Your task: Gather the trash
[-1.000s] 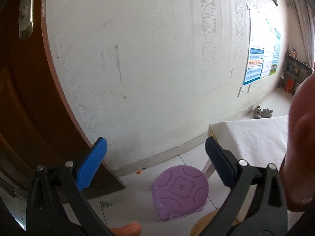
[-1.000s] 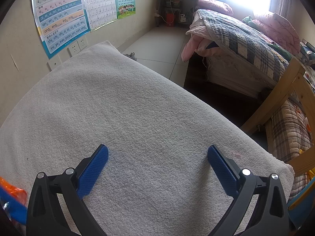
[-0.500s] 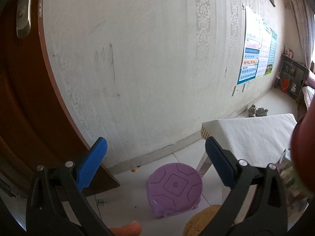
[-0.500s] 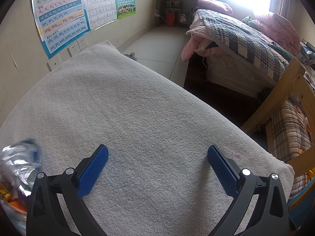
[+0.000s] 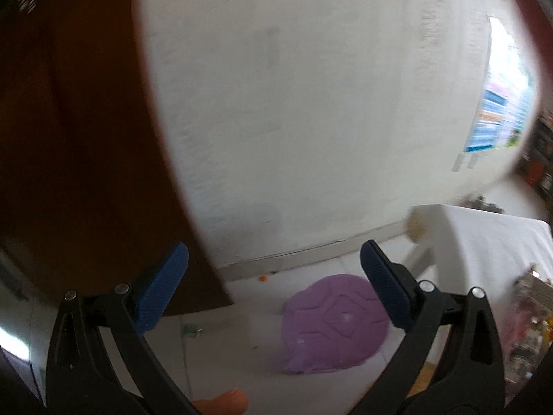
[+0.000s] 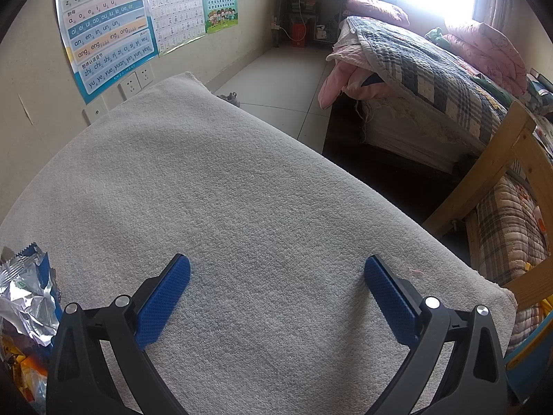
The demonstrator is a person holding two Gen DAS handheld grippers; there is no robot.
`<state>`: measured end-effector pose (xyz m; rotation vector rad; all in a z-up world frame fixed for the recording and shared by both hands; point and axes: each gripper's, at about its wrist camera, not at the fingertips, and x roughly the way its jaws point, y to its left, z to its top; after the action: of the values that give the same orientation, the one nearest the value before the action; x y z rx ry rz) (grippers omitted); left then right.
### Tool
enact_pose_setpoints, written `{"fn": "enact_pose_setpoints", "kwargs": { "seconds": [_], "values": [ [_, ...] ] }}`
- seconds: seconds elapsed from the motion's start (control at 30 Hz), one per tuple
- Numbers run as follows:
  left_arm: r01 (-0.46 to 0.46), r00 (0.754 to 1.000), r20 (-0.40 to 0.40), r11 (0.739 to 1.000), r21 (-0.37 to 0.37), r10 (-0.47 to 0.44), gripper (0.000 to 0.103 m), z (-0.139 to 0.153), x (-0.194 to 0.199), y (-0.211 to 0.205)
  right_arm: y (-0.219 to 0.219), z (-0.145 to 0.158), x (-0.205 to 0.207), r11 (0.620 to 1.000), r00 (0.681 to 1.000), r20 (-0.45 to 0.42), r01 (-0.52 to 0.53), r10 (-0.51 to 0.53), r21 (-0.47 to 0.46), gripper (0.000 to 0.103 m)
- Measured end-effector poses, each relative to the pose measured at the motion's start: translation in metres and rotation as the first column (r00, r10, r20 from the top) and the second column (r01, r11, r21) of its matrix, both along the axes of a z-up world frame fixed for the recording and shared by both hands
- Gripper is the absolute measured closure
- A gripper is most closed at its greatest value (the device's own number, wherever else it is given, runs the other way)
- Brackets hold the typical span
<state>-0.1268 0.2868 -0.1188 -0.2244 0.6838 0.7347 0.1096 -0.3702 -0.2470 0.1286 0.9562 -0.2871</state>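
A crumpled silver and blue snack wrapper lies at the left edge of the towel-covered table in the right wrist view, with orange wrappers below it. My right gripper is open and empty above the towel, to the right of the wrappers. The blurred left wrist view shows wrappers on the same table at the far right. My left gripper is open and empty, held in the air facing the wall.
A purple plastic stool stands on the tiled floor below the left gripper, beside a brown door and white wall. Small scraps lie by the skirting. A bed and wooden frame stand right of the table.
The snack wrappers have come to rest at the towel's left edge, sharp where they were blurred. The left gripper has swung, blurring its view. The right gripper has not moved.
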Motion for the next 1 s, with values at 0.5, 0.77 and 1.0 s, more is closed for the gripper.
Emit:
{"fn": "enact_pose_setpoints", "kwargs": {
  "seconds": [0.5, 0.77, 1.0],
  "values": [
    [-0.235, 0.957, -0.168, 0.971, 0.037, 0.238, 0.005, -0.043, -0.062, 0.071, 0.000, 0.000, 0.000, 1.000, 1.000, -0.001, 0.001, -0.001, 0.000, 0.006],
    [-0.177, 0.973, -0.151, 0.984, 0.019, 0.178, 0.005, -0.042, -0.041, 0.056, 0.000, 0.000, 0.001, 1.000, 1.000, -0.002, 0.001, -0.001, -0.003, 0.006],
    [-0.011, 0.992, -0.127, 0.998, 0.060, 0.019, 0.005, -0.030, -0.015, 0.011, 0.000, 0.000, 0.001, 1.000, 1.000, -0.003, 0.002, -0.002, -0.003, 0.006]
  ]
}}
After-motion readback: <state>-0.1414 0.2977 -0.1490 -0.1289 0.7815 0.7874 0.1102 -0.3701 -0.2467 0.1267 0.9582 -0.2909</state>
